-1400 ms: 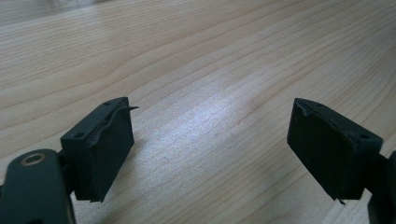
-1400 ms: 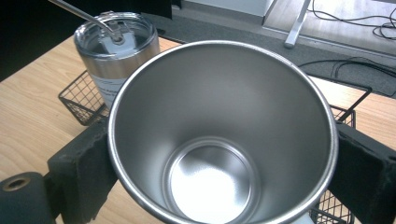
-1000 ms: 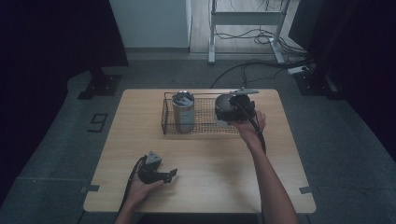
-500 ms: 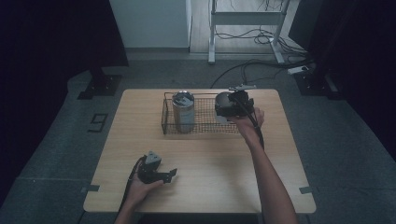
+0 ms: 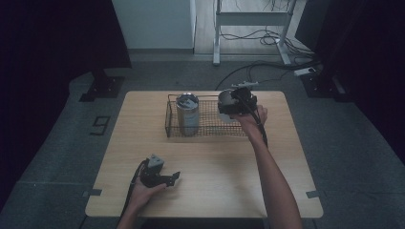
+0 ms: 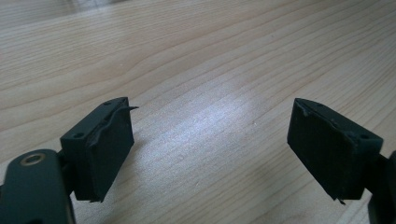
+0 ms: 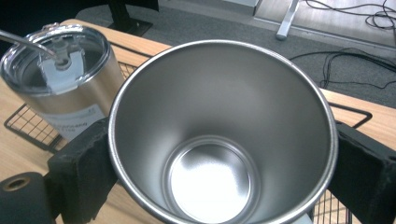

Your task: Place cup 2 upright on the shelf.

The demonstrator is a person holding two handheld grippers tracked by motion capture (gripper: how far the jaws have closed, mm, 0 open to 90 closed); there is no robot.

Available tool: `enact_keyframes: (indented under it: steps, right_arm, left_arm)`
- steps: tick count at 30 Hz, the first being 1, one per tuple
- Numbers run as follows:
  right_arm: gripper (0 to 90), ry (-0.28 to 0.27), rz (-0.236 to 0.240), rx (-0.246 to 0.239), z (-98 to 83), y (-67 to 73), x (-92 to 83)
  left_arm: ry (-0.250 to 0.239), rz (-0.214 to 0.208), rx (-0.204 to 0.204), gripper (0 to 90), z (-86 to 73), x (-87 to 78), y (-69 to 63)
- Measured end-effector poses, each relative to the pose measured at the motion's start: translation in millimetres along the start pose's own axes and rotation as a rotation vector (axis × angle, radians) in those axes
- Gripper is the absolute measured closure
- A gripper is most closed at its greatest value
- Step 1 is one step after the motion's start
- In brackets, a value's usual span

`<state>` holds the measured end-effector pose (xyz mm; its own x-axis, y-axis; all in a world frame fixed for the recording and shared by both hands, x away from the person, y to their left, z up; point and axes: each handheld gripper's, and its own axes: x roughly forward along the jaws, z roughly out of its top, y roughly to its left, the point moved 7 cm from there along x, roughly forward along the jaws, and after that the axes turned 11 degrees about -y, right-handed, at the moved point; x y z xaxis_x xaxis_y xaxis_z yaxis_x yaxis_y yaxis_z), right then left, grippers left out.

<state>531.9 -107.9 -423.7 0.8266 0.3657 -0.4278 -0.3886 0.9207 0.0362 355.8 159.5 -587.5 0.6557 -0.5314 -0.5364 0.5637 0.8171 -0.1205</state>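
**Open steel tumbler held over the wire basket; placement pending**

Left side of table: the left gripper (image 5: 161,177) lay low near the front edge of the wooden table (image 5: 286,191), in the person's left hand (image 5: 143,191). In its own view the jaws stood wide apart with bare wood grain between them, holding nothing. Judged idle for this step.

Centre: a wire basket (image 5: 210,130) sat at the far middle of the table. In its left part stood a lidded tumbler (image 5: 187,114), upright, with a clear lid and a pale band on its side. The right part of the basket appeared free, though the view there was partly blocked.

Right side: the right gripper (image 5: 239,101) was clamped on the outside wall of an open stainless tumbler (image 7: 219,135), one pad against each side. Mouth faced the gripper camera; interior empty and shiny. From above, this tumbler (image 5: 228,102) sat at the basket's right end, just beside the lidded one and apart from it. Whether its base touched the mesh could not be told.

Step in hand (judgement): setting the open tumbler into the basket. Next move should call for lowering it upright, clear of the neighbour and rim wire, then spreading the jaws.
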Motion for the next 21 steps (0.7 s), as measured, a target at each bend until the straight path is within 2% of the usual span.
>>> enact_keyframes:
  steps: [11, 21]
  right_arm:
    - [6.6, 0.008, 0.005, -0.006, 3.5, -2.0, 11.5]
    - [6.6, 0.030, 0.002, -0.005, -3.6, -9.9, 29.7]
  left_arm:
    - [0.011, -0.013, -0.003, 14.6, -1.1, 0.3, -1.0]
    - [0.016, -0.011, -0.005, 14.6, -2.2, 0.8, -0.1]
